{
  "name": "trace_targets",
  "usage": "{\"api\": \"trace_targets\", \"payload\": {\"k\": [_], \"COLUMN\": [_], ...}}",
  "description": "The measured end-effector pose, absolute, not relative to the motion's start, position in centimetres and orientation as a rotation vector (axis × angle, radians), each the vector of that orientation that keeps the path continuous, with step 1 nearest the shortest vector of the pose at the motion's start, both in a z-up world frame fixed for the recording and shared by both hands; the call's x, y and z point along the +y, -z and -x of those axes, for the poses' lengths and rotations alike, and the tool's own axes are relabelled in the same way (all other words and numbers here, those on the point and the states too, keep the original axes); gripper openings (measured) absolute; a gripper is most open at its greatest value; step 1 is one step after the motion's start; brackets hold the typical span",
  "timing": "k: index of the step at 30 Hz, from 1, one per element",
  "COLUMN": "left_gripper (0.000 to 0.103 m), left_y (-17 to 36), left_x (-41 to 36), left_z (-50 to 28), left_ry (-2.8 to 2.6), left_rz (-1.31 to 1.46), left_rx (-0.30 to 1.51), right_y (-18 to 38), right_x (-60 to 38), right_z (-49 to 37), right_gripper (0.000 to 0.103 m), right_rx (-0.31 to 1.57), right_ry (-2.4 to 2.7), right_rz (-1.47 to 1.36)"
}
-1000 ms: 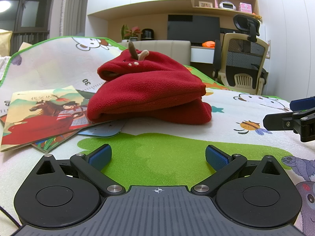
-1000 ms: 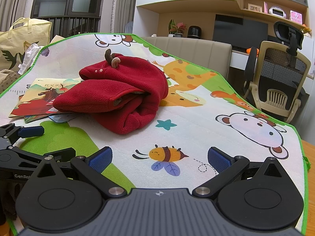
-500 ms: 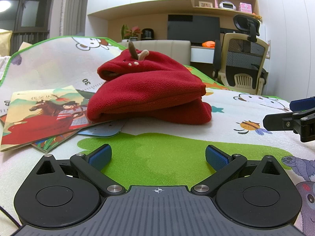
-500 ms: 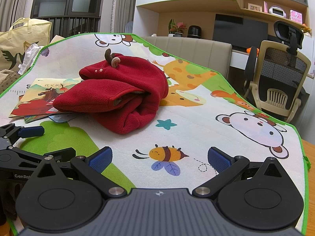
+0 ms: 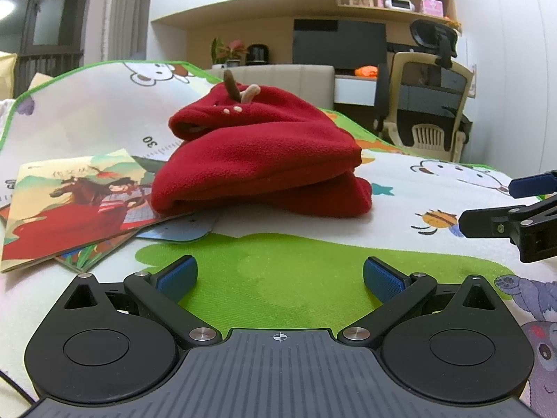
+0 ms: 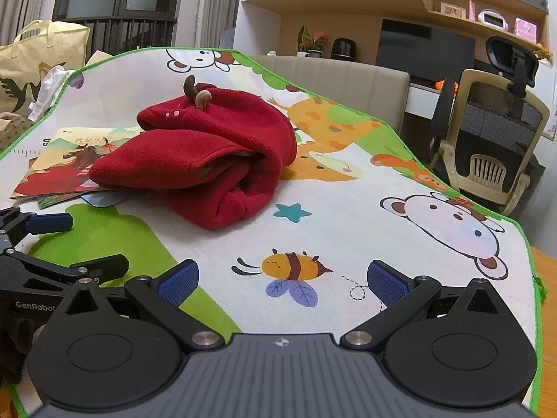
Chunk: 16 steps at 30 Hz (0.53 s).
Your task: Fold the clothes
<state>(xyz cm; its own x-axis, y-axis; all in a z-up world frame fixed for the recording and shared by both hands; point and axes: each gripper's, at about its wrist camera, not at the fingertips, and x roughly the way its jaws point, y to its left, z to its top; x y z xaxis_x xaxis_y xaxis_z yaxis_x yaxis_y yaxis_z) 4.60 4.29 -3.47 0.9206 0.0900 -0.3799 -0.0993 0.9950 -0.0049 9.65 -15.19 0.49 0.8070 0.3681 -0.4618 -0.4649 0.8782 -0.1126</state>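
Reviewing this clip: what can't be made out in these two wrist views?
- Red fleece garment: inner folds and underside hidden by its own bundle, both views.
- Picture books: right corners covered by the garment; lower books under the top one.
- Shelf items: too small, right wrist view.

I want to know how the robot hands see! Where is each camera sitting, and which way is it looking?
Left wrist: low on the play mat, behind the open left gripper, facing the red fleece and picture book; the right gripper shows at its right edge.
Right wrist: behind the open right gripper, further right, facing the same fleece; the left gripper shows at its left edge.
Shared: fleece, book, mat, office chair.
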Motion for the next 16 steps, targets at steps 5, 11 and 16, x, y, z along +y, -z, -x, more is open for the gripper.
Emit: {"api": "trace_targets", "payload": {"k": [5, 11, 16], "left_gripper": [0.103, 0.103, 0.103], "left_y": [3.46, 3.43, 3.03], "left_x": [4.44, 4.51, 4.66], "left_z": [-4.54, -4.47, -4.33], "left_ry": [-0.097, -0.095, -0.074], "left_rz": [0.034, 0.042, 0.045], "left_rx": [0.386, 0.385, 0.386], "right_y": [-0.41, -0.36, -0.38], "right_x": [-14.93, -14.85, -14.33], "right_z": [-9.66, -9.73, -9.89], "right_gripper": [0.103, 0.103, 0.103], "right_rx": [0.451, 0.458, 0.469], "right_ry": [-0.441, -0.44, -0.482], "right_rz": [0.24, 0.247, 0.274]}}
